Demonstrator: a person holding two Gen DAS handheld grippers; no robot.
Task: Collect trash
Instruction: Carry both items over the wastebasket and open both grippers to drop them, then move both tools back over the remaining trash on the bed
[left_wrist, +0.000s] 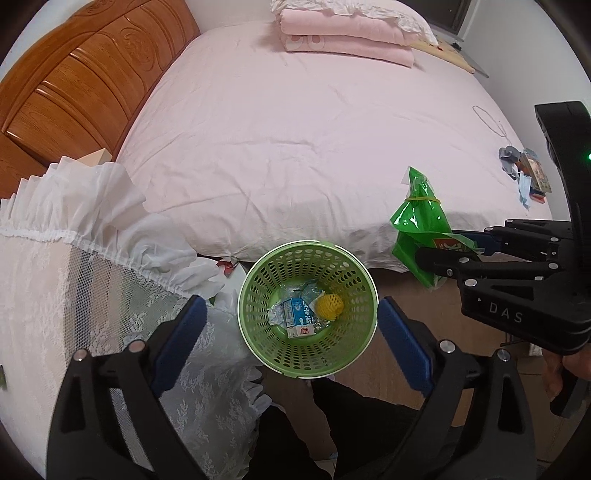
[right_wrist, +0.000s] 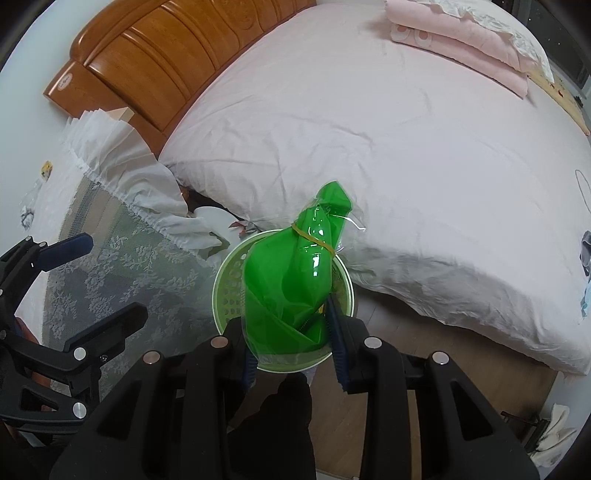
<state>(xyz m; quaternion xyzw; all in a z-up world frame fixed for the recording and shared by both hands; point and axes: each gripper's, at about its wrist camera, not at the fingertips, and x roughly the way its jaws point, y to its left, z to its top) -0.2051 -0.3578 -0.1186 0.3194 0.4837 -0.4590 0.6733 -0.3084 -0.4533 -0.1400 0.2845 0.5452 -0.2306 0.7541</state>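
Note:
A green perforated trash basket stands on the floor beside the bed, holding a small milk carton, a yellow foam net and crumpled wrappers. My left gripper is open and empty, its blue pads on either side of the basket from above. My right gripper is shut on a green plastic bag tied with a yellow rubber band, held above the basket. In the left wrist view the bag hangs to the right of the basket, off its rim.
A bed with a pink sheet fills the background, with folded pink blankets and small items at its right edge. A wooden headboard is at left. A lace-covered nightstand sits left of the basket.

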